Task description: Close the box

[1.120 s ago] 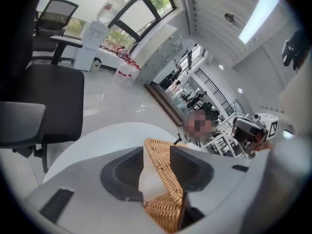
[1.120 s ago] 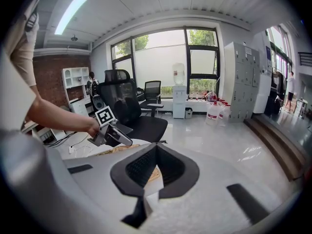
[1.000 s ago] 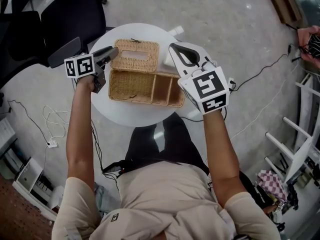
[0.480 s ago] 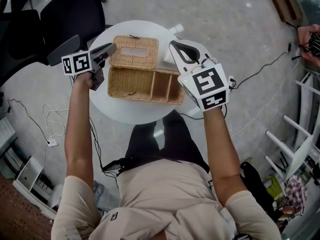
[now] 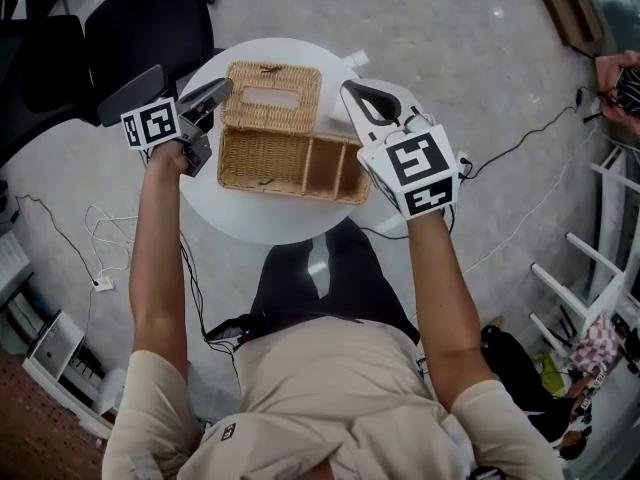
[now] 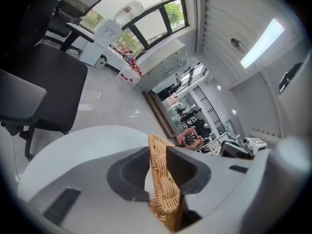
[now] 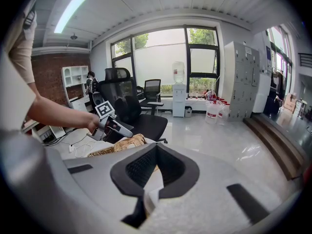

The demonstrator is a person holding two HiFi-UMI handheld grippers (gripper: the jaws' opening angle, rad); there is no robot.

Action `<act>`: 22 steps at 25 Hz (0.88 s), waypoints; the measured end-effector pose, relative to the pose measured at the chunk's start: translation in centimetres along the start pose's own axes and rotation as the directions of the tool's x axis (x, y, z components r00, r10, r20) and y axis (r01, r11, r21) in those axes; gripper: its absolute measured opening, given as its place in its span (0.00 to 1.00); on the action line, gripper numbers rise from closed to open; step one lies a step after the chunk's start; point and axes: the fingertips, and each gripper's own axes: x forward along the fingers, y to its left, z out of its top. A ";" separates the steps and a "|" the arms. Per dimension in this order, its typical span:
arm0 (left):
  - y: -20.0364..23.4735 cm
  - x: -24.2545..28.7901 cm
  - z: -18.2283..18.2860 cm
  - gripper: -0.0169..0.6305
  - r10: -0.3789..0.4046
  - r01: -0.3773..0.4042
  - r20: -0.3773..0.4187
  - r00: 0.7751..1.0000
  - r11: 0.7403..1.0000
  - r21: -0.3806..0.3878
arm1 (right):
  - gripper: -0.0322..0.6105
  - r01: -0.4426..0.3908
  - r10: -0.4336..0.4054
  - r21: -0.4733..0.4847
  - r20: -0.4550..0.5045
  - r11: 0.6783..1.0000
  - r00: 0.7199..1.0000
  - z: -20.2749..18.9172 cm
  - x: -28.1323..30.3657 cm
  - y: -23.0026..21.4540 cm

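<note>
A wicker box (image 5: 290,166) with dividers stands open on the round white table (image 5: 250,223). Its lid (image 5: 272,96), with an oval slot, hangs back from the far rim. My left gripper (image 5: 222,90) has just been closing and is shut on the lid's left edge. In the left gripper view the wicker lid (image 6: 163,194) stands on edge between the pads of the left gripper (image 6: 158,152). My right gripper (image 5: 347,88) hovers beyond the box's right end, its jaws meeting at the tips. The right gripper view shows the right gripper (image 7: 156,147), the lid (image 7: 124,144) and the left gripper (image 7: 127,132).
A black office chair (image 5: 150,18) stands close to the table's far left side. A small white object (image 5: 352,61) sits at the table's far edge beside the right gripper. Cables (image 5: 110,258) lie on the floor at the left.
The left gripper has risen with the lid's edge, and the lid has tipped up from lying back. The right gripper has stayed in place.
</note>
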 end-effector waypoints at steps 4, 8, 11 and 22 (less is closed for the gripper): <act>-0.7 -0.4 0.4 0.18 -0.025 0.026 0.046 0.999 0.999 -0.022 | 0.04 0.003 -0.003 -0.002 -0.006 1.000 1.000 -0.4 -0.2 0.0; -1.7 -0.8 0.6 0.18 -0.044 0.046 0.073 0.996 0.999 -0.026 | 0.04 0.010 -0.010 -0.001 -0.005 1.000 1.000 -0.4 -0.7 -0.4; -2.5 -1.1 0.8 0.18 -0.060 0.061 0.083 0.995 0.998 -0.002 | 0.04 0.016 -0.016 -0.003 -0.001 1.000 1.000 -0.2 -1.2 -0.7; -4.7 -3.5 0.9 0.18 -0.133 0.132 0.152 0.979 0.991 0.016 | 0.04 0.028 -0.028 -0.015 0.000 0.999 1.000 0.2 -2.4 -0.1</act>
